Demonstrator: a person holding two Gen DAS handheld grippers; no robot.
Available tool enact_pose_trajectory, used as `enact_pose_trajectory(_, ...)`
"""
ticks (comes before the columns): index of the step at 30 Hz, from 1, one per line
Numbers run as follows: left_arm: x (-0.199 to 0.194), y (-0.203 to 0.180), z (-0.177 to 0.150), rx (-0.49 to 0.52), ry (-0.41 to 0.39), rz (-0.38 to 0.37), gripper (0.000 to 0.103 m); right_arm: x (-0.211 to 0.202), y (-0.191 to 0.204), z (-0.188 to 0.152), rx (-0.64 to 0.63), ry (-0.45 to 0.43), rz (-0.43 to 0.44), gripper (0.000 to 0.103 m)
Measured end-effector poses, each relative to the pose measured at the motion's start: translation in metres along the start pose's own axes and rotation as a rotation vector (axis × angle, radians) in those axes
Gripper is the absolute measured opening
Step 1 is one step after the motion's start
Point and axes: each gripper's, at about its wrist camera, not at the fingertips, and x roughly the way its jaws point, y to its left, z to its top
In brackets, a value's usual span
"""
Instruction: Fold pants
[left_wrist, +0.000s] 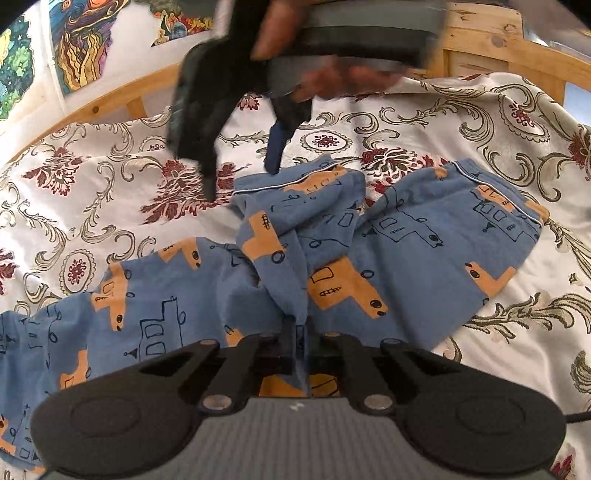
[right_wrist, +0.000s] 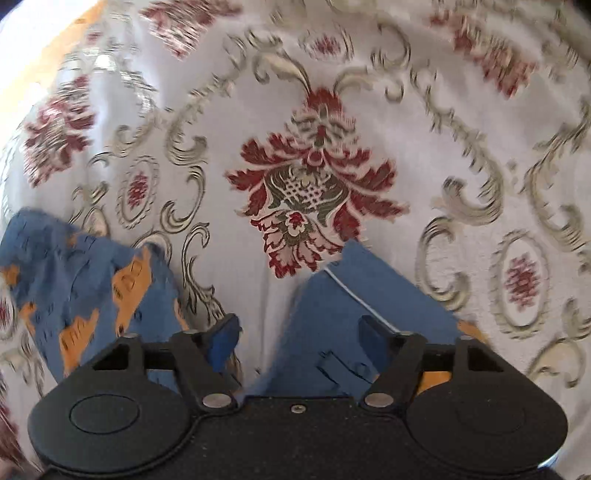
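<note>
Holding a raised fold of the pants (left_wrist: 332, 240), our left gripper (left_wrist: 297, 343) has its fingers together, clamped on the blue cloth at 6 o'clock in the left wrist view. The pants lie on the bed (left_wrist: 110, 192), over its flowered cover, with the two leg ends toward 12 and 2 o'clock and the rest spreading to 8 o'clock. Our right gripper (right_wrist: 299, 332) hangs above the leg hem with white piping, its fingers apart and holding nothing; in the left view it is blurred at 11 o'clock, so it seems to be moving. We judge the fold is only begun. The risk we see: the left pinch takes only a narrow ridge, so a pull may slip the cloth out or drag the legs askew. The open right gripper may also catch the bed cover together with the hem.
</note>
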Motion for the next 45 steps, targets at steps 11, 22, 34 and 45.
enact_pose_trajectory(11,0.003,0.006,0.000,-0.010,0.002,-0.019,0.004,0.036,0.006,0.016,0.006,0.108,-0.095,0.050)
enact_pose_trajectory(22,-0.008,0.004,0.003,0.028,-0.060,-0.045,0.003,-0.056,-0.029,-0.034,0.118,-0.291,-0.027,0.000)
enact_pose_trajectory(34,-0.022,-0.030,-0.003,0.390,-0.176,-0.099,0.002,-0.105,-0.068,-0.310,0.775,-0.845,-0.189,0.000)
enact_pose_trajectory(45,-0.016,-0.043,-0.021,0.463,-0.143,-0.087,0.002,-0.078,-0.062,-0.327,0.819,-0.821,-0.219,0.008)
